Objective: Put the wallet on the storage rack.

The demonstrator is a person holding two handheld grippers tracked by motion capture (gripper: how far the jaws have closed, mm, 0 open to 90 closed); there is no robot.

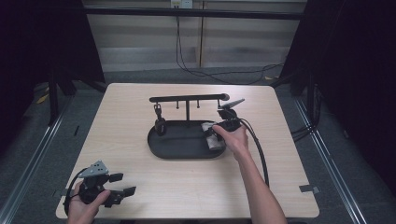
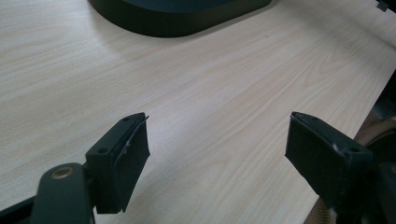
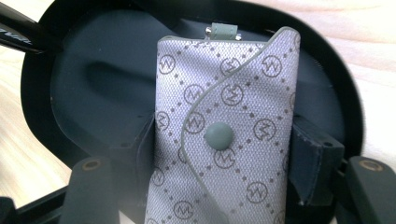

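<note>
— Right gripper view first: what are we holding?

— We are clamping the grey patterned pouch point(image 3: 224, 135) in the right hand-held gripper point(image 3: 224, 163), jaws pressing both its sides, above the black tray point(image 3: 65, 93).

— So which step are we judging this to be?

— Likely setting the pouch into the tray point(image 1: 180, 149); next we are needing to ease it flat and release. A dark strap point(image 1: 160, 125) is hanging from the stand's bar point(image 1: 187, 98).

— And the left hand-held gripper point(image 2: 217, 144)?

— It is resting wide open and empty over the bare counter point(image 2: 224, 70), well apart from the tray.

A grey pouch point(image 3: 224, 140) with a monogram-and-dot diamond pattern, black tray point(image 3: 70, 93), pale wood-grain table point(image 2: 233, 93).
</note>
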